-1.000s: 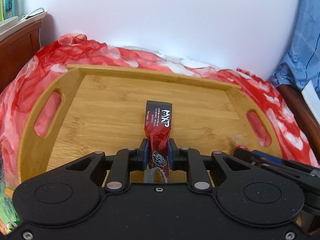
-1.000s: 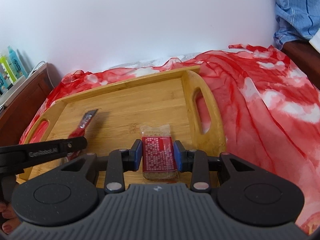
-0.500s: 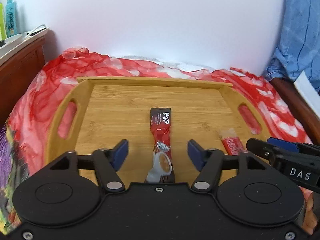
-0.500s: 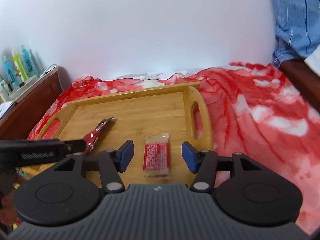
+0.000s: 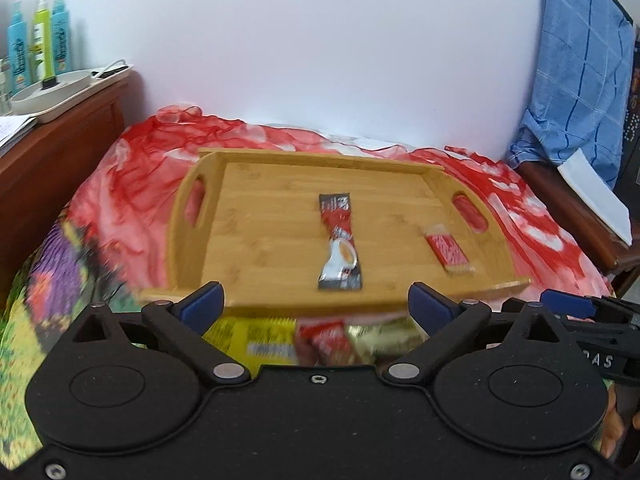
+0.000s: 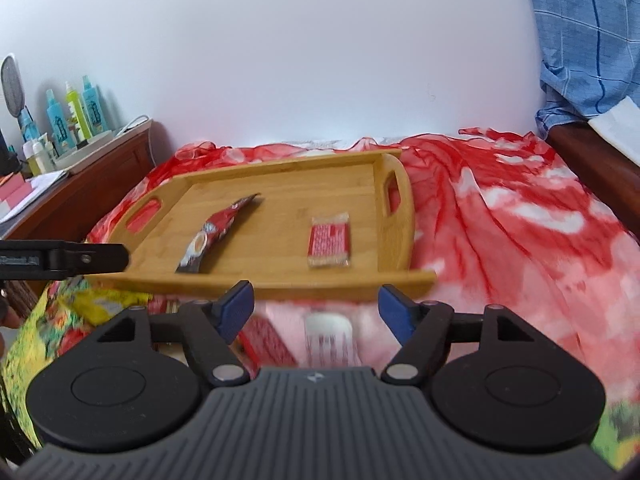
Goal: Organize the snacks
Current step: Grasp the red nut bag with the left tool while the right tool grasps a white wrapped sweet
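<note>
A long red-and-black coffee stick sachet [image 5: 339, 249] is lying flat near the middle of the bamboo handled tray [image 5: 256, 240]; a small red rectangular wafer packet with clear ends [image 5: 447, 251] is lying flat nearer the tray's right handle, apart from it.

Packets [image 5: 316, 340] below the tray's near rim [image 5: 312, 306] are motion-blurred and half hidden behind the left tongs [image 5: 316, 306]. Print on the sachet [image 5: 340, 248] is unreadable.
</note>
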A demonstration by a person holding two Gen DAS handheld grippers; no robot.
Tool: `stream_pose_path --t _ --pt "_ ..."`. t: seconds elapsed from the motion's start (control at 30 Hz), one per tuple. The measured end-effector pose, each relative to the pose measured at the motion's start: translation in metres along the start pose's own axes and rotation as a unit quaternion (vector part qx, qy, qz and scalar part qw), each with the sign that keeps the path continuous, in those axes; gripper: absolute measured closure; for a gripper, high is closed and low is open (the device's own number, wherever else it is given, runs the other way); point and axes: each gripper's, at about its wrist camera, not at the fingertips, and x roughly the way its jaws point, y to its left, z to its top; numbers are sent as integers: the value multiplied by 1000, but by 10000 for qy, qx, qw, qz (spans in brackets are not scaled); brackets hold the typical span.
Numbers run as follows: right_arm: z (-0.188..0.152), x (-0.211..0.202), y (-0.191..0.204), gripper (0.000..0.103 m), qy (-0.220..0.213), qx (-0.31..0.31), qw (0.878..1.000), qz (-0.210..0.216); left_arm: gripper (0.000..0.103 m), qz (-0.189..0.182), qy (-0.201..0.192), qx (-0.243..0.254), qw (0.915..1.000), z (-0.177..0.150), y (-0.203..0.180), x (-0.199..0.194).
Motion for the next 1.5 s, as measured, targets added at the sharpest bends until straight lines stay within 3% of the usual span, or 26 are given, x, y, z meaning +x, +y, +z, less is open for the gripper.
stream_pose_path --t 0.23,0.3,0.37,0.47,0.57,1.0,1.17,1.3,1.5 --pt "-19 -16 -3 47 -98 47 9995 -285 7 108 -89 140 9998 -36 16 -25" --pt "-22 -17 -5 53 -107 94 9992 -362 17 132 -115 133 9998 -45 22 -28" --pt "-24 -17 -6 55 -103 133 9990 -412 35 134 -44 95 9999 -51 28 -28" --pt "-26 -14 -8 55 -56 170 9989 -425 48 156 88 18 9998 -58 36 -26" --pt "-27 -9 -7 55 -8 166 9991 -399 54 131 119 -33 9998 -61 41 -24" --pt "-29 19 8 55 159 -16 9992 -378 52 210 358 94 9991 -64 32 1" --pt "-29 30 12 55 232 -157 9986 -457 59 225 494 28 9985 -68 31 10" --pt "-30 34 13 65 287 -213 9981 -509 62 185 499 -60 9986 -69 32 6" --pt "-34 23 15 67 234 -207 9983 -482 63 166 424 -62 9989 -72 28 -8"
